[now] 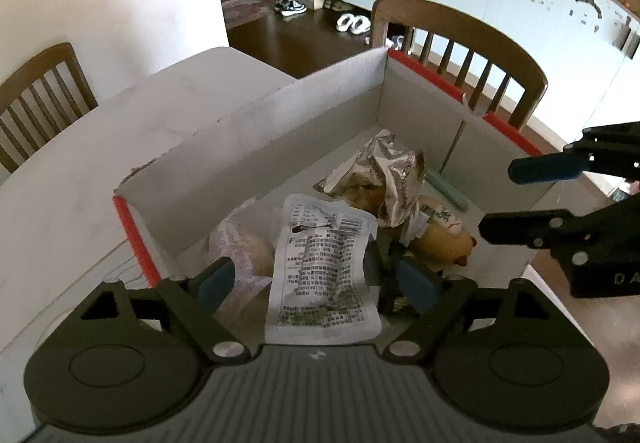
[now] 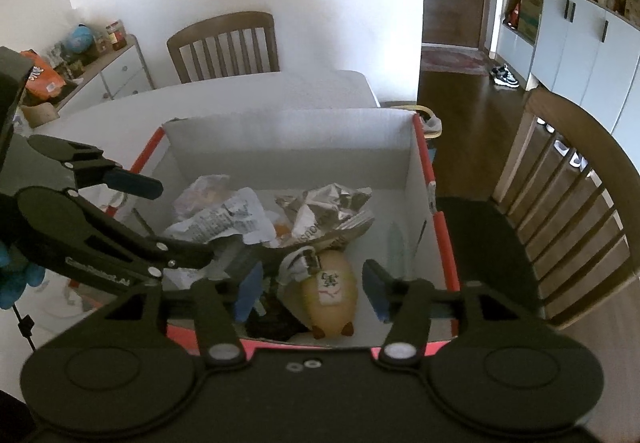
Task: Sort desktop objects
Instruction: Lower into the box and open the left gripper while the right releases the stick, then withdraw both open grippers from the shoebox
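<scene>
A white cardboard box (image 1: 320, 115) with red edges stands on the table. In it lie a printed white packet (image 1: 324, 267), a crumpled silver foil wrapper (image 1: 388, 171), a tan animal-shaped toy (image 1: 444, 239), a clear bagged bun (image 1: 244, 247), a pale green stick (image 1: 446, 185) and a dark object (image 1: 384, 263). My left gripper (image 1: 316, 279) is open over the box's near edge, around the packet. My right gripper (image 2: 312, 291) is open above the toy (image 2: 332, 291) at the box's near side; it also shows in the left wrist view (image 1: 520, 199).
The box (image 2: 288, 147) fills the white table's (image 1: 100, 147) corner. Wooden chairs stand behind the box (image 1: 460, 55), at the table's far side (image 2: 224, 43) and to the right (image 2: 568, 211). A sideboard with clutter (image 2: 80, 59) is at far left.
</scene>
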Motion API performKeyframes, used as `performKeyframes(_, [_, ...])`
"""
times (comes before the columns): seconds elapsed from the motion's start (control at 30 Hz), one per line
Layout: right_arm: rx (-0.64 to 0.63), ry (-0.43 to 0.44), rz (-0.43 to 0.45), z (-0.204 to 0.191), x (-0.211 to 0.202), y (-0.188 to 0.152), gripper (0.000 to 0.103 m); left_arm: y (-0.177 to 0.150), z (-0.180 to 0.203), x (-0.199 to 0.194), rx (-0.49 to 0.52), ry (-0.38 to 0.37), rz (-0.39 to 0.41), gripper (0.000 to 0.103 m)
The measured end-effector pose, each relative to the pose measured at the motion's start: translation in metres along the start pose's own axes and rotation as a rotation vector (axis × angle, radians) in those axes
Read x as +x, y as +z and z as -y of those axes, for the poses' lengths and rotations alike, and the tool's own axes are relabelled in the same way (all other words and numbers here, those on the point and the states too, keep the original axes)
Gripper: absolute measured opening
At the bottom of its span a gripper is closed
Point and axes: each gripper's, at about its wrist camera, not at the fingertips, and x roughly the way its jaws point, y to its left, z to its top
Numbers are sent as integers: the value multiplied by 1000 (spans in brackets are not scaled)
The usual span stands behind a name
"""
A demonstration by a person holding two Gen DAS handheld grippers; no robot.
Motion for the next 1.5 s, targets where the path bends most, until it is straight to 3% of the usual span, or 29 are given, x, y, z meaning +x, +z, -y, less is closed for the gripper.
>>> performKeyframes(0.17, [-13,7,14,-7,-11,0,65,-4,1,-19,-17,-11,39,99])
performKeyframes(0.43, [-29,13,42,-18,-29,-1,72,-15,1,-41,-45,-22,75,101])
performKeyframes(0.6, [-30,21,63,-23,-40,-3,88,-24,0,-56,-69,-26,94,103])
performKeyframes(0.97, [-34,38,97,-34,-62,-10,99,-45,2,-84,-118,14,122,103])
performKeyframes(1.5, [-31,62,151,-48,-96,-18,102,-69,17,-127,-183,48,129,103])
